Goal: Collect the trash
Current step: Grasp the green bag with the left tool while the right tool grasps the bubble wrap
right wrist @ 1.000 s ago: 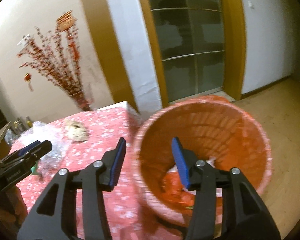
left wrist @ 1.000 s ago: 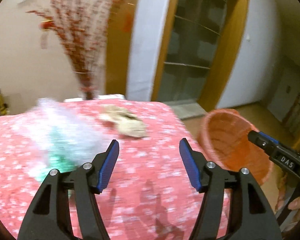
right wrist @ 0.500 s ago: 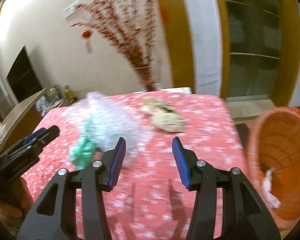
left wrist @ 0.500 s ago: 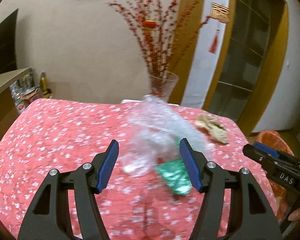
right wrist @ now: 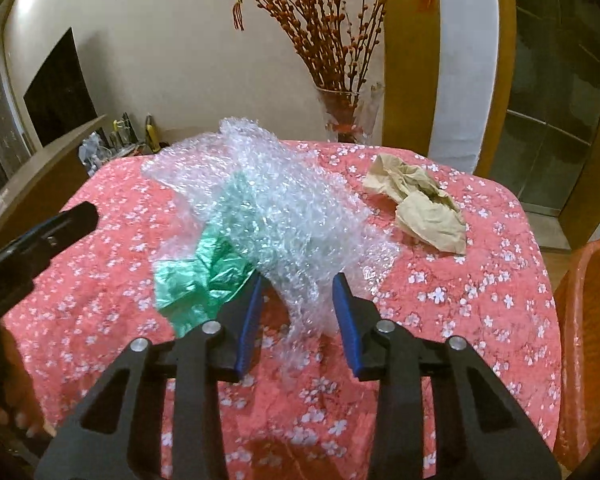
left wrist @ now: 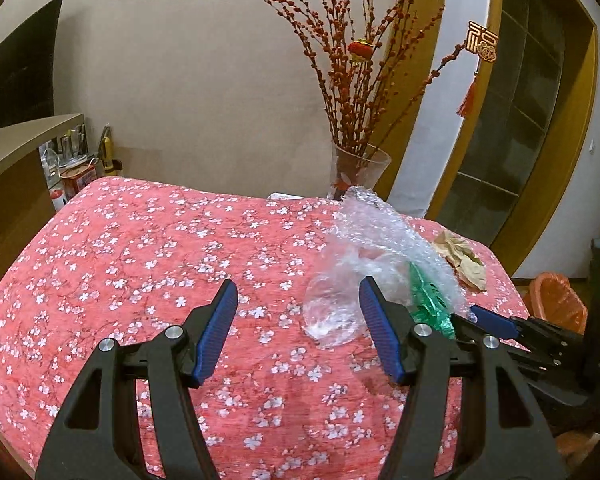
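1. My left gripper (left wrist: 298, 326) hung over the red flowered tablecloth (left wrist: 148, 256) with its 2 blue pads (left wrist: 216, 334) spread apart and nothing between them.
2. My right gripper (right wrist: 298, 320) was also spread, with the near edge of the bubble wrap (right wrist: 284, 204) lying in the gap; I could not tell whether either pad touched it.
3. A green plastic bag (right wrist: 198, 276) lay partly under the bubble wrap, so its far part showed only as a green blur through the film.
4. A crumpled brown paper (right wrist: 418, 204) sat apart from the wrap, towards the table's far right corner.
5. The orange basket (right wrist: 592, 344) stood beside the table on the right, cut off by the frame edge; its contents were hidden.
6. In the left wrist view my right gripper (left wrist: 496, 328) covered the green bag's near end.
7. A glass vase (left wrist: 358, 174) of red branches stood behind the table.
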Motion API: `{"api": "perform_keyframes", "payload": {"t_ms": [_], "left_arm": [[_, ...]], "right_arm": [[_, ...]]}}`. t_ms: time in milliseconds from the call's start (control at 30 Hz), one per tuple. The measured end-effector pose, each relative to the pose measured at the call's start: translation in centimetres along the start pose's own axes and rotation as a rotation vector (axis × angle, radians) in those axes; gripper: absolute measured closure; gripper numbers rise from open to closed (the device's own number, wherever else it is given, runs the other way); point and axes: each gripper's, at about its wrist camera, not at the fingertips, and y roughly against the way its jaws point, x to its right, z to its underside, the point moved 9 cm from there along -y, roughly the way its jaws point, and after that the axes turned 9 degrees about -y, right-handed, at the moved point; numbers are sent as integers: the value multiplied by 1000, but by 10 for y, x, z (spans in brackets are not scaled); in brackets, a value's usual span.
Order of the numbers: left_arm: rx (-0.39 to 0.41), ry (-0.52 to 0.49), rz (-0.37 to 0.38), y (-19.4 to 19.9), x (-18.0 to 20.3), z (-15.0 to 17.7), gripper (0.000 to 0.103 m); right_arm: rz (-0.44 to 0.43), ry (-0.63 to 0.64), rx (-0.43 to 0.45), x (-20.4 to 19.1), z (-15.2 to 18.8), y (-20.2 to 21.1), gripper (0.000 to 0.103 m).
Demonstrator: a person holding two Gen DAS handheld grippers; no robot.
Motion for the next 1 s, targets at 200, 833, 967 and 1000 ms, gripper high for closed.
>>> {"api": "perform_keyframes", "payload": {"t_ms": [200,833,967,1000], "left_arm": [[-9,4,10,-1,-2,3,40],[-34,-54,96,-7,44,0,40],[-48,-98,127,-14,71,-2,37],[-55,-111,131,-16,76,-2,37]], "right_arm": [[32,26,-15,2,2,-12,94],[70,-128,264,55,-32,108,98],[124,-192,273,88,-29,117,98],[131,-204,273,93,-27,119,98]]}}
